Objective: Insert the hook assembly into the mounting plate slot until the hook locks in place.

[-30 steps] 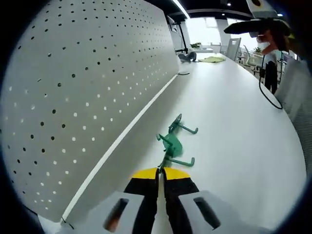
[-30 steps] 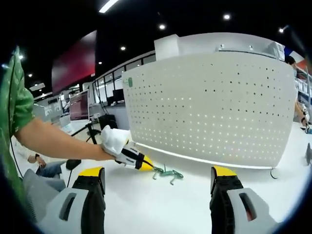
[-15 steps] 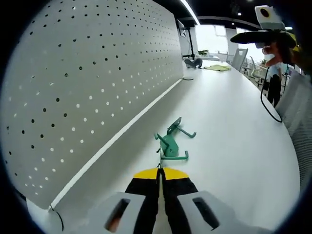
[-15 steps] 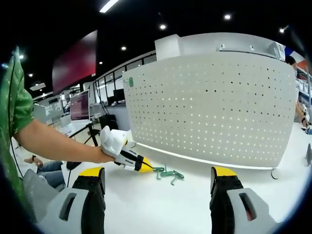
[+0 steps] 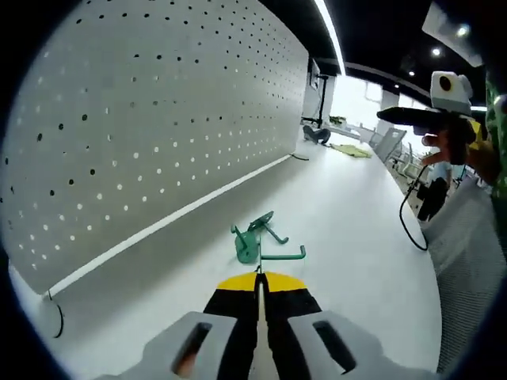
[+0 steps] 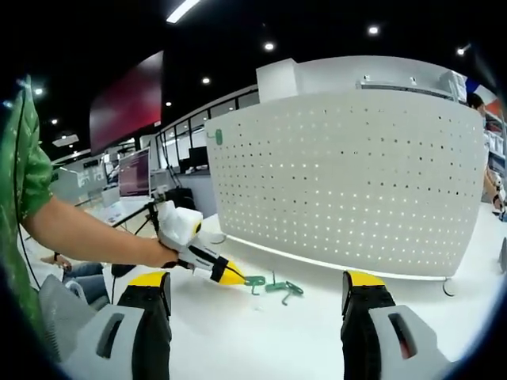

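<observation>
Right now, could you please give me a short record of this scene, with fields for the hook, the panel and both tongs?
hook assembly: green hook assembly lying on the white table, apart from the panel
panel: white perforated panel standing upright along the table's edge, no hook mounted in the part seen
left tongs: left tongs shut, tips right next to the hook assembly; whether they pinch it cannot be told
right tongs: right tongs open, held back from the hook assembly, nothing between them
task state: hook not yet inserted
</observation>
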The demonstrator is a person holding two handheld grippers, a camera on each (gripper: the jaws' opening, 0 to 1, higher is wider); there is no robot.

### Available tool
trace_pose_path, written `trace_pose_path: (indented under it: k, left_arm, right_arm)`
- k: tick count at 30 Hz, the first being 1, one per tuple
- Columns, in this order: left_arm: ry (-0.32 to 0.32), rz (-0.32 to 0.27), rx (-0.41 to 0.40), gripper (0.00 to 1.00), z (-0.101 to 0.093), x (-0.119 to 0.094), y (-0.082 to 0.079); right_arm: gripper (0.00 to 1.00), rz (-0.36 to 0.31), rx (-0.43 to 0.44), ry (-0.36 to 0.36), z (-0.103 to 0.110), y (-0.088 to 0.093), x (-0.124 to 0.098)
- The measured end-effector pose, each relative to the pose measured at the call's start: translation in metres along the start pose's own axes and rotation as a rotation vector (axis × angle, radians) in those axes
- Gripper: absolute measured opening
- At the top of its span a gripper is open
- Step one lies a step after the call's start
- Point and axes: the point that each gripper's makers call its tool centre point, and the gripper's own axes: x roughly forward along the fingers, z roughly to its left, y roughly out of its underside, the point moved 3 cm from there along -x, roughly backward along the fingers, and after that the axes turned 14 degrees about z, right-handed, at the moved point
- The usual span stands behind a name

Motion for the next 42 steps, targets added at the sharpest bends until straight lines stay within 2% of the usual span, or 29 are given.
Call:
trace_pose_path:
  k: [4,9,20,31,38,42]
  left_arm:
    - [0.051,-0.006,0.002,0.01,-0.019,-0.010,-0.003]
    - [0.073,-0.022,0.014,0.01,-0.037,-0.029,-0.011]
    - [0.081,-0.075,0.040,0.01,-0.068,-0.076,-0.033]
    - [0.094,-0.083,0.102,0.01,-0.104,-0.104,-0.039]
    - [0.116,-0.081,0.111,0.01,-0.125,-0.114,-0.034]
    - [0.134,-0.082,0.116,0.01,-0.136,-0.119,-0.033]
  right_arm:
    - [0.91,-0.011,-0.008,-0.012,0.004,-0.003,-0.002]
    - [0.91,-0.027,-0.024,-0.029,0.010,-0.007,-0.006]
    - [0.89,-0.073,-0.063,-0.061,0.025,-0.017,-0.025]
    - [0.83,-0.106,-0.092,-0.104,0.035,-0.020,-0.040]
    - [0.62,-0.098,-0.113,-0.183,0.046,-0.017,-0.045]
    - [0.44,-0.078,-0.100,-0.255,0.052,-0.013,-0.046]
